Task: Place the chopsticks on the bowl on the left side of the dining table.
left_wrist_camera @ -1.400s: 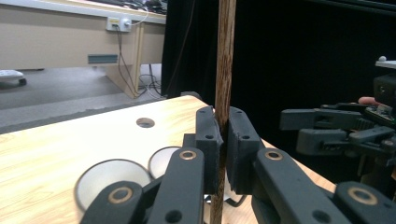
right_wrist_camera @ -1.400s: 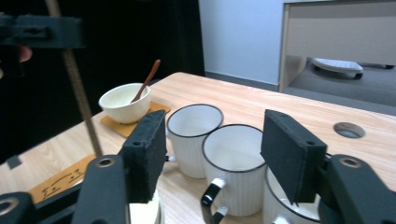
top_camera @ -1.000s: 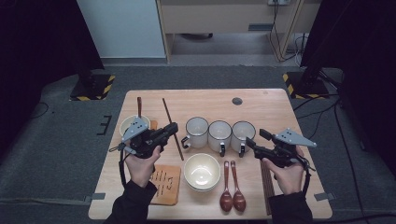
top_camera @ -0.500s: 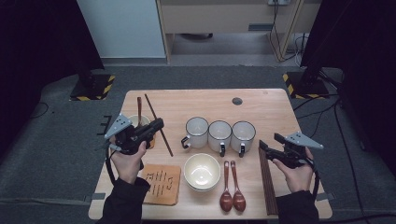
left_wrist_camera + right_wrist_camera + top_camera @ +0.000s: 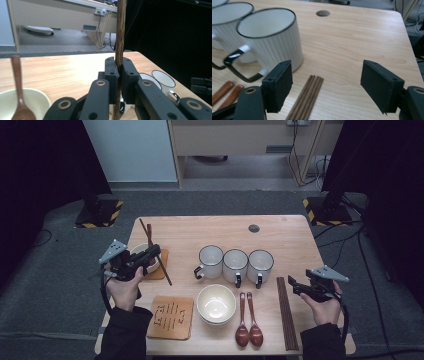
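1. A bundle of dark wooden chopsticks [image 5: 286,312] lies at the table's near right, long axis running away from the person, straddled by the right gripper [image 5: 327,83], whose jaws have just been opening and hold nothing.
2. Farther off, one dark wooden chopstick [image 5: 119,50] is clamped in the left gripper [image 5: 152,255], slanting across the small cream bowl [image 5: 139,250], probably for carrying.

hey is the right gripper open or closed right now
Open. The right gripper's black jaws have just been opening and stand wide apart above the dark brown wooden chopsticks on the table, with nothing pressed between them.
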Action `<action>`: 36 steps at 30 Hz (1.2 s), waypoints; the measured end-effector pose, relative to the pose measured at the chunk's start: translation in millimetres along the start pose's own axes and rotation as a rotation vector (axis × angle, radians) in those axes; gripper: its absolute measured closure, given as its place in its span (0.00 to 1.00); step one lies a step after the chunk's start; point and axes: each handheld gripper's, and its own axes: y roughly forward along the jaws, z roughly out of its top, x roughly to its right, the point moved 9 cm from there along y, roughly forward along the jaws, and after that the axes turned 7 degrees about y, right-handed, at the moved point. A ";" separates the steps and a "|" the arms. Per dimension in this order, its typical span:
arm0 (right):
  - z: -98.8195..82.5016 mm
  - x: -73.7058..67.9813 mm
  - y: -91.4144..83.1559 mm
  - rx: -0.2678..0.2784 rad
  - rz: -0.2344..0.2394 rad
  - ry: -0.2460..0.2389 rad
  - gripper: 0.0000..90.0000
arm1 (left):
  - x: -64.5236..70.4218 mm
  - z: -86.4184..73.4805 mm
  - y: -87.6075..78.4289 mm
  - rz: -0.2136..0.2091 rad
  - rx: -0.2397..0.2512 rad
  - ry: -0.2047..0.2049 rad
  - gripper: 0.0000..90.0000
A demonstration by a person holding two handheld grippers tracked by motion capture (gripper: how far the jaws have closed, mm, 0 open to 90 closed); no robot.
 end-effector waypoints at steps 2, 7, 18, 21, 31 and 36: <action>-3.5 4.2 2.1 -0.008 -0.011 0.004 0.29 | -6.2 -0.7 -1.6 0.009 -0.001 -0.008 0.93; -12.5 14.0 6.9 -0.037 -0.037 0.011 0.28 | -20.6 -2.9 -4.1 0.038 -0.013 -0.017 0.93; -25.0 27.9 14.3 -0.078 -0.076 0.011 0.28 | -53.1 -10.6 -6.5 0.100 -0.058 -0.014 0.93; -29.8 31.3 16.5 -0.093 -0.082 0.006 0.29 | -61.3 -14.1 -5.2 0.109 -0.074 -0.018 0.93; -39.0 37.5 27.0 -0.138 -0.102 -0.005 0.30 | -90.2 -26.7 4.9 0.161 -0.127 -0.031 0.93; -40.4 41.9 28.5 -0.144 -0.116 -0.011 0.30 | -100.4 -31.6 9.9 0.174 -0.150 -0.025 0.93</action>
